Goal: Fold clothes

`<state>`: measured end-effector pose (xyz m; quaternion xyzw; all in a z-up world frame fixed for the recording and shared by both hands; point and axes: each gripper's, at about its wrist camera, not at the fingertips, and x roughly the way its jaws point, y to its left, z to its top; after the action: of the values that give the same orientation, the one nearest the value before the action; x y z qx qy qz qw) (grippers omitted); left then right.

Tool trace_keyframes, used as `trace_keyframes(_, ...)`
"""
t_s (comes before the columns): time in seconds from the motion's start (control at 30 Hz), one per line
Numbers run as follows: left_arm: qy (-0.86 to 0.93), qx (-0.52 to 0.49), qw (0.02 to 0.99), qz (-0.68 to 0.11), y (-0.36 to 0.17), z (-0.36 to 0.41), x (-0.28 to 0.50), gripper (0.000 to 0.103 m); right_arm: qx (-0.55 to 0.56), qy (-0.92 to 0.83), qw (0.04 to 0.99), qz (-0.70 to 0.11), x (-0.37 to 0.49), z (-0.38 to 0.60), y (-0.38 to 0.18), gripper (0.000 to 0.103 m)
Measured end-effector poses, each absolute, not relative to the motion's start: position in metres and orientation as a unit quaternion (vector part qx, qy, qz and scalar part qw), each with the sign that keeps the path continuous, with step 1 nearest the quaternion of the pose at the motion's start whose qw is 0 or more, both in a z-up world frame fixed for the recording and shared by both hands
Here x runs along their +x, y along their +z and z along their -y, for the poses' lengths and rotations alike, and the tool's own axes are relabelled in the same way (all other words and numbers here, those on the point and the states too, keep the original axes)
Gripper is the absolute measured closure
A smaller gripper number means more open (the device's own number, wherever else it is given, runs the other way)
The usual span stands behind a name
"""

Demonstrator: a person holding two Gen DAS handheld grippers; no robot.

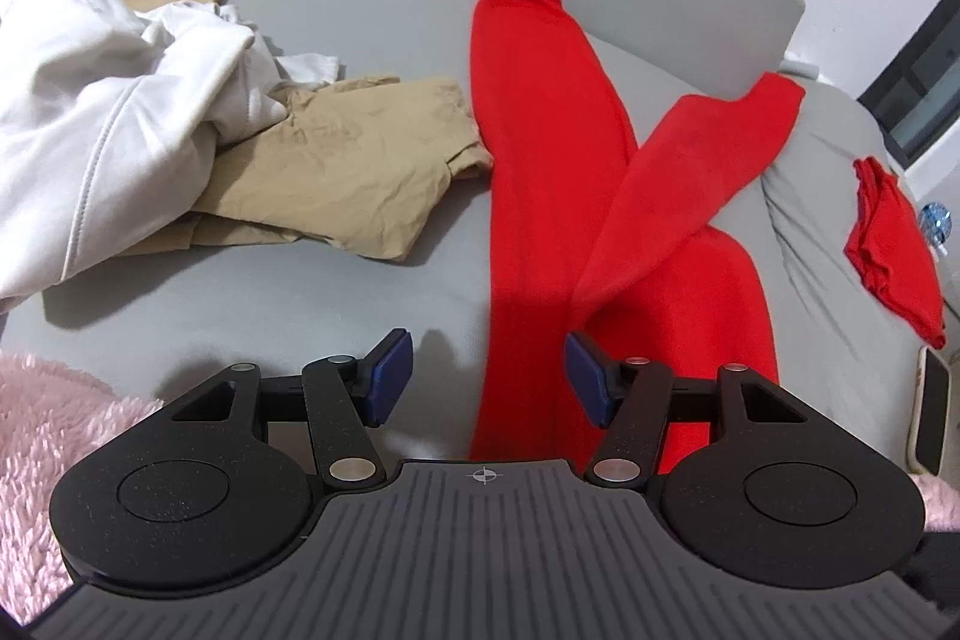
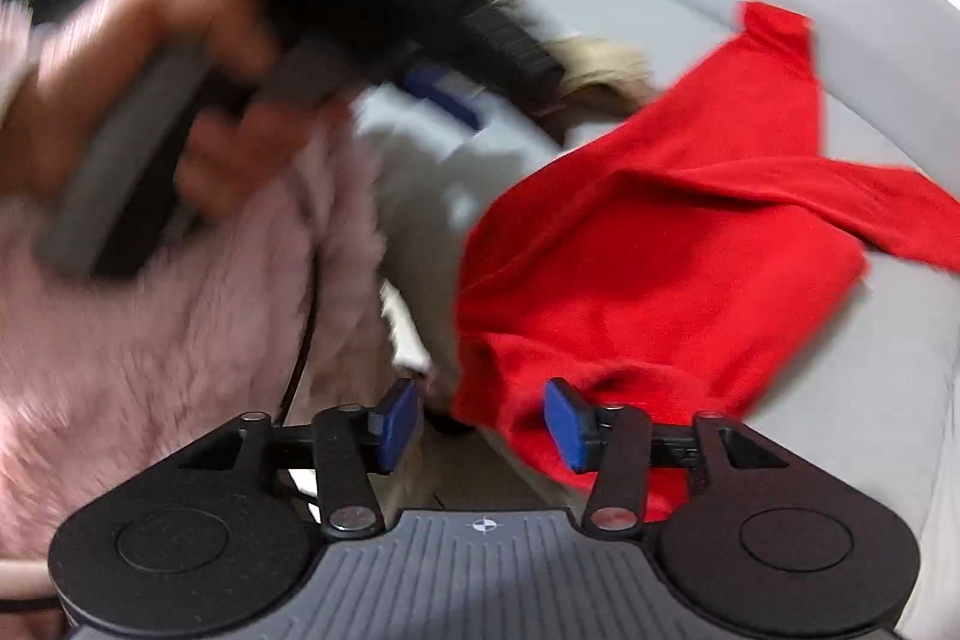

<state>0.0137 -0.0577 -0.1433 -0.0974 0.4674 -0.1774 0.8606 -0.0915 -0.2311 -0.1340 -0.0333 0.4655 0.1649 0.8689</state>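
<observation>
The left gripper (image 1: 489, 376) is open, with nothing between its blue pads. The red garment (image 1: 540, 148) lies flat on the grey sofa (image 1: 336, 292), in the middle of the frame. The right gripper (image 2: 480, 424) is open too, above the red garment's bunched edge.
</observation>
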Motion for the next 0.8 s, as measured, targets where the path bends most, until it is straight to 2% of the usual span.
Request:
trace_keyframes(0.17, -0.179, -0.082, 0.857, -0.477, -0.146, 0.069, 0.016, 0.041, 0.069, 0.057, 0.914, -0.396, -0.096, 0.317, -0.106, 0.054)
trace_keyframes(0.23, -0.178, -0.064, 0.857, -0.478, -0.147, 0.076, 0.014, 0.041, 0.12, -0.008, 0.929, -0.349, -0.104, 0.372, -0.095, 0.048)
trace_keyframes(0.5, -0.158, -0.021, 0.859, -0.487, -0.152, 0.094, 0.012, 0.041, 0.166, -0.118, 0.951, -0.232, -0.139, 0.534, -0.11, 0.043)
trace_keyframes(0.8, -0.136, 0.008, 0.856, -0.499, -0.157, 0.113, 0.014, 0.04, 0.25, -0.091, 0.937, -0.227, -0.145, 0.643, -0.166, 0.043)
